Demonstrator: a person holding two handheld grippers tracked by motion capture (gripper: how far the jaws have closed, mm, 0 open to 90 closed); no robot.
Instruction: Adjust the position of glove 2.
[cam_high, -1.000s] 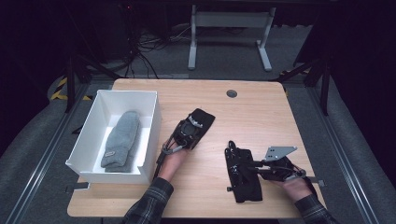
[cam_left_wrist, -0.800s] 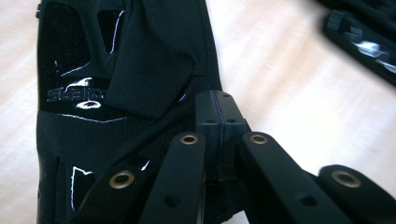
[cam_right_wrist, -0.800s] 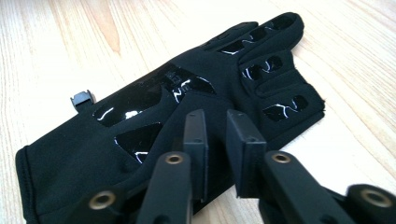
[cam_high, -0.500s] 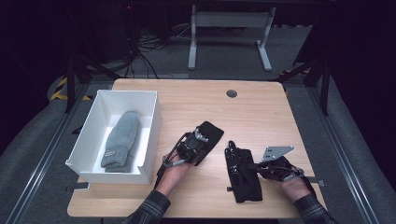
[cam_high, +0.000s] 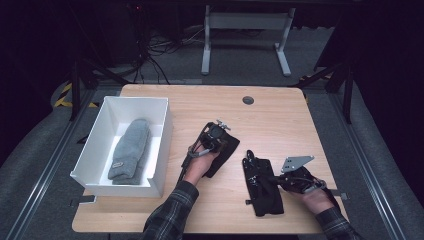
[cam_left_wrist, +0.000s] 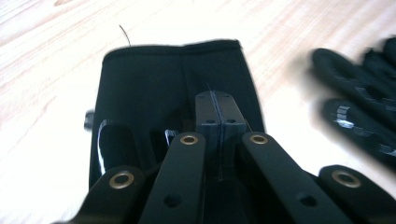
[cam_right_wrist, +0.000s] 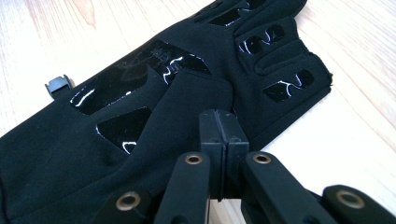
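Note:
Two black gloves lie on the wooden table. One black glove (cam_high: 229, 150) lies mid-table, and my left gripper (cam_high: 219, 140) is shut on it; in the left gripper view the jaws (cam_left_wrist: 218, 105) press together on the black fabric (cam_left_wrist: 163, 79), with the cuff edge beyond them. The second black glove (cam_high: 265, 200), with glossy palm patches, lies flat to the right. My right gripper (cam_high: 270, 179) is shut on it, and in the right gripper view the tips (cam_right_wrist: 223, 123) pinch a raised fold near the thumb (cam_right_wrist: 93, 154).
A white box (cam_high: 162, 130) stands at the table's left with a grey knitted item (cam_high: 129, 150) inside. A round cable hole (cam_high: 248, 100) sits near the far edge. The second glove's fingers (cam_left_wrist: 359, 107) show blurred at the right of the left gripper view.
My left gripper has dragged its black glove to the right, closer to the second glove. The right hand has stayed on its glove.

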